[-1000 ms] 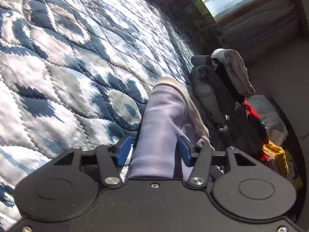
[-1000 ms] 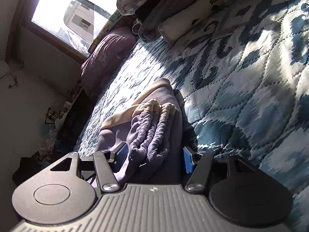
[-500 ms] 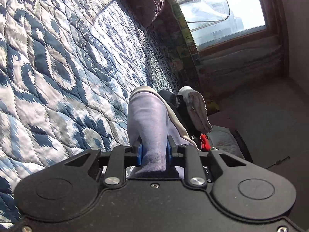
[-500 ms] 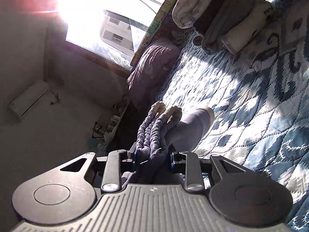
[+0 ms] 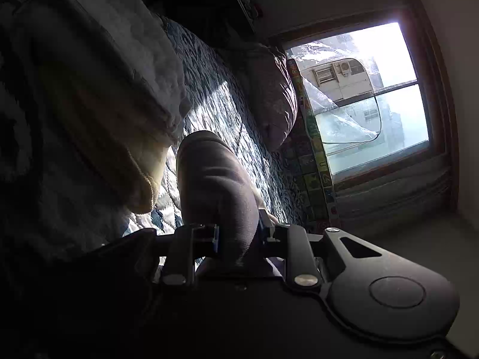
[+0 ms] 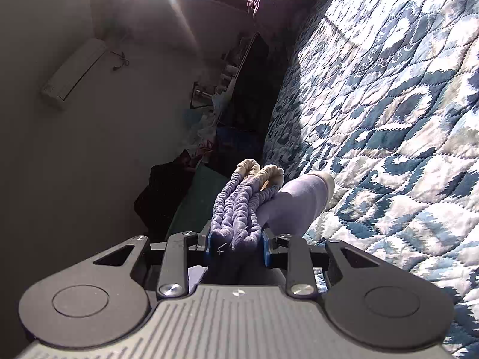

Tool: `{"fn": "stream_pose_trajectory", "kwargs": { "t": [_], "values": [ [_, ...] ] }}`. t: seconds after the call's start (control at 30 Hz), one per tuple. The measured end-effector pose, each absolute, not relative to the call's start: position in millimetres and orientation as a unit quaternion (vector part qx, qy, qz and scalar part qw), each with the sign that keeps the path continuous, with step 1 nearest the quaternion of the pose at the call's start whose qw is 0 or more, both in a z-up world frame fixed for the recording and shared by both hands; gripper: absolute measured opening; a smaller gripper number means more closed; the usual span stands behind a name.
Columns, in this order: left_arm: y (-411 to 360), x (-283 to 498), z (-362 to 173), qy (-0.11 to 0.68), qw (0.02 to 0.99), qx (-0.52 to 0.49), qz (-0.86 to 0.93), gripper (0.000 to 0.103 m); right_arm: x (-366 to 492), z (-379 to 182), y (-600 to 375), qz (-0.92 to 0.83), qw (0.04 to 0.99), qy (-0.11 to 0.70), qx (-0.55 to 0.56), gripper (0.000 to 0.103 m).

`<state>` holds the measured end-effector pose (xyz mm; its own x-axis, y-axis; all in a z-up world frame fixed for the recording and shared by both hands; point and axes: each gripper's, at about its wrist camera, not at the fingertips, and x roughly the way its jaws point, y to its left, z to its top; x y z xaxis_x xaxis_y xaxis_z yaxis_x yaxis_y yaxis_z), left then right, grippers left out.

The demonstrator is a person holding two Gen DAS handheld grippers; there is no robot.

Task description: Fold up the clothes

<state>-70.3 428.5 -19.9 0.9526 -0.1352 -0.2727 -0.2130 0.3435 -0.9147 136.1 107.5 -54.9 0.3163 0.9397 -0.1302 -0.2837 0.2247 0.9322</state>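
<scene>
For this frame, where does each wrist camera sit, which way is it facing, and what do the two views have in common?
Left wrist: on the left gripper, looking along its fingers across the quilt toward the window; a stack of folded clothes looms at left.
Right wrist: on the right gripper, looking past the blue-patterned quilt edge toward a wall air conditioner and floor clutter.
Own body: only the grippers show; no hand or sleeve.
Shared: both views show the same lavender garment clamped between the fingers, the quilt and a purple pillow.

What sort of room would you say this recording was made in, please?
Most likely a bedroom: a bed with a blue patterned quilt, a purple pillow beside the window, and an air conditioner on the wall.
</scene>
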Motion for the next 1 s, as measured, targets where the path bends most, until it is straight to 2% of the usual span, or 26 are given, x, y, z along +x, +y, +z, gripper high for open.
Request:
{"fn": "stream_pose_trajectory", "kwargs": {
  "t": [0.2,0.3,0.37,0.43,0.47,0.5,0.57,0.7,0.73,0.77,0.8,0.83,0.87,1.0],
  "values": [
    [508,-92,25,0.045,0.829,-0.556,0.041,0.021,159,9,217,0.544,0.669,0.333,0.382,0.03],
    [541,-89,26,0.014,0.831,-0.552,0.057,0.021,176,25,258,0.562,0.666,0.326,0.367,0.03],
    [555,-82,8,0.024,0.832,-0.547,0.086,0.021,186,12,284,0.545,0.678,0.352,0.345,0.032],
    [566,-70,-34,0.075,0.817,-0.554,0.142,0.021,194,-18,313,0.499,0.713,0.403,0.285,0.036],
    [571,-66,-55,0.093,0.807,-0.561,0.161,0.021,197,-40,328,0.473,0.72,0.442,0.249,0.035],
    [574,-66,-77,0.097,0.795,-0.576,0.164,0.028,198,-61,337,0.463,0.723,0.462,0.223,0.033],
    [577,-73,-98,0.078,0.78,-0.601,0.155,0.029,194,-75,334,0.477,0.726,0.435,0.236,0.034],
    [577,-78,-85,0.081,0.802,-0.57,0.159,0.031,187,-68,323,0.48,0.726,0.425,0.248,0.036],
    [577,-79,-81,0.078,0.805,-0.566,0.159,0.032,188,-66,318,0.48,0.722,0.427,0.258,0.039],
    [576,-83,-76,0.072,0.811,-0.556,0.166,0.035,189,-63,313,0.479,0.719,0.428,0.265,0.044],
    [574,-87,-70,0.066,0.818,-0.544,0.173,0.044,191,-61,308,0.477,0.72,0.427,0.268,0.047],
    [570,-92,-63,0.062,0.828,-0.527,0.183,0.048,193,-58,303,0.476,0.72,0.426,0.269,0.055],
    [564,-97,-56,0.058,0.838,-0.507,0.193,0.052,195,-55,295,0.479,0.718,0.428,0.268,0.058],
    [542,-116,-37,0.057,0.878,-0.426,0.21,0.058,211,-41,244,0.512,0.704,0.438,0.224,0.059]
  ]
}}
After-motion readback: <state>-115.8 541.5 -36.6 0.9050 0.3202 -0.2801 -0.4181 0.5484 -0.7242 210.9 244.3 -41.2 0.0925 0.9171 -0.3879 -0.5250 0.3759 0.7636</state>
